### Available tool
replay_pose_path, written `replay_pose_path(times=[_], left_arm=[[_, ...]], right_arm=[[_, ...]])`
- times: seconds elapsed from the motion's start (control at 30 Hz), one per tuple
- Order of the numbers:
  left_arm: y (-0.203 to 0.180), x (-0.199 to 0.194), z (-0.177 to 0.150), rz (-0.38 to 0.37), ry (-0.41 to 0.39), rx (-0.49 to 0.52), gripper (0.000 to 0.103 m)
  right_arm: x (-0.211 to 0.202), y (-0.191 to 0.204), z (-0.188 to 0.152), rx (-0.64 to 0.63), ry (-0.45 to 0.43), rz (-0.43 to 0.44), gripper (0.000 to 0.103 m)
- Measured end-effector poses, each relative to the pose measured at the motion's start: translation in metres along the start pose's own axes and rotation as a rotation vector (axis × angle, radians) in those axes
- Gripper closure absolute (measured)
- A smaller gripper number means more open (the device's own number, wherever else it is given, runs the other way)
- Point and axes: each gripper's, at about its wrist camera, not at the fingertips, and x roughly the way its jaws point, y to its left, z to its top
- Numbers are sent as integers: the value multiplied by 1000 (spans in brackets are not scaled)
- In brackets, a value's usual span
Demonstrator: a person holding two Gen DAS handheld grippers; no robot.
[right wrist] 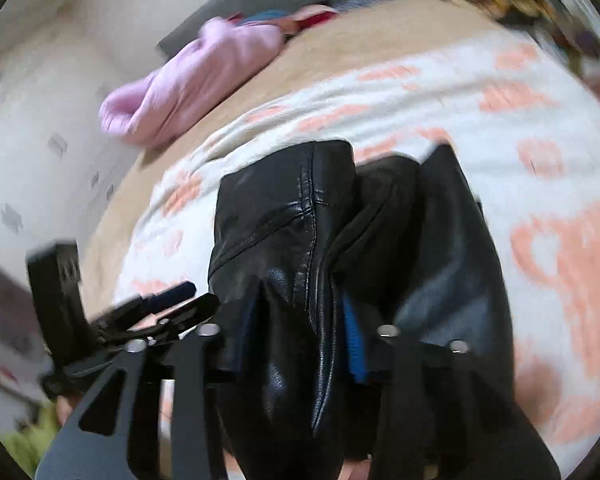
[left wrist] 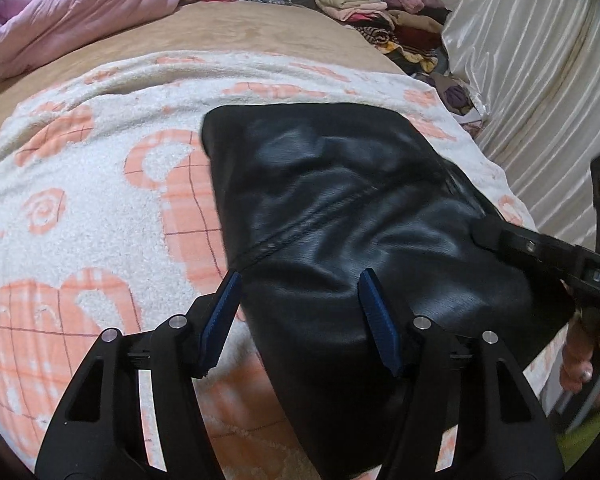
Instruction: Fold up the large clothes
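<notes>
A black leather jacket [left wrist: 340, 216] lies partly folded on a white and orange patterned blanket [left wrist: 80, 200] spread over the bed. My left gripper [left wrist: 298, 280] is open and empty, its blue pads straddling the jacket's near left edge. My right gripper [left wrist: 488, 232] reaches in from the right and clamps the jacket's right edge. In the right wrist view the jacket [right wrist: 300, 240] bunches between the fingers of my right gripper [right wrist: 300, 312], which is shut on a fold of leather. The left gripper [right wrist: 172, 300] shows at the left.
A pink quilt [left wrist: 72, 12] lies at the bed's far left. A pile of folded clothes [left wrist: 380, 12] sits at the far right. A white satin curtain [left wrist: 540, 80] hangs along the right. The tan bedsheet [left wrist: 240, 36] extends beyond the blanket.
</notes>
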Motion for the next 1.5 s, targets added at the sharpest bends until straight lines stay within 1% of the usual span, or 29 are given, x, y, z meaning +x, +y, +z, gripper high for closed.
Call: replay_pose_path(times=[0.07,0.1,0.17,0.27,0.33,0.4,0.5,0.53,0.63,0.7,0.73,0.77,0.83,0.9,0.93,1.0,1.03,1.07,1.13,1.23,1.3,1.37,1.43,1.5], left_arm=[[-2,-6,3,-13,-9,7,50],[-2,-10,4,-29,-15,3,50],[-6,-20,9,-52,-35,3,49],[-17,-25,13,-71,-45,32,49],[-21,-21,12,-77,-30,37,45],[-24,-12,10,-89,-5,30,42],[-27,1,6,-89,22,19,35],[-26,5,5,-103,35,6,32],[-27,11,3,-123,52,-7,25],[-29,13,2,-130,59,-11,25],[-30,15,1,-143,68,-18,20],[-32,17,0,-150,80,-19,12],[-38,23,-5,-155,99,-8,11],[-42,28,-9,-173,111,-4,11],[-43,30,-11,-183,118,-7,11],[-44,33,-11,-189,120,-11,11],[-44,34,-12,-193,122,-12,11],[-45,35,-12,-195,124,-14,10],[-46,37,-13,-204,127,-19,10],[-47,39,-17,-214,126,-34,10],[-46,42,-18,-224,129,-50,10],[-47,46,-21,-231,140,-67,10],[-46,52,-23,-250,158,-86,10],[-43,59,-24,-273,176,-110,10]], right_arm=[[-11,3,6,-36,-40,24,84],[-25,4,9,-48,-83,33,85],[-44,-1,16,-80,-134,26,85],[-66,-23,19,-66,-197,27,85],[-72,-48,15,-29,-216,33,85],[-63,-71,3,5,-191,35,85],[-41,-97,-20,57,-126,2,85],[-35,-103,-27,78,-117,-1,84],[-28,-118,-40,122,-117,4,81],[-25,-120,-42,134,-120,-4,77],[-25,-121,-44,139,-121,-12,74],[-25,-121,-45,140,-123,-20,69],[-26,-120,-46,141,-123,-20,65],[-33,-117,-47,142,-128,-40,51],[-37,-116,-48,140,-133,-40,46],[-48,-112,-52,145,-138,-16,38],[-51,-111,-54,143,-138,-11,28],[-54,-109,-56,136,-135,-6,23],[-58,-109,-61,137,-118,0,23],[-54,-112,-66,163,-71,47,23],[-45,-118,-67,178,-34,43,23],[-36,-128,-71,218,3,57,27],[-28,-138,-79,280,21,113,32],[-22,-145,-88,327,21,149,33]])
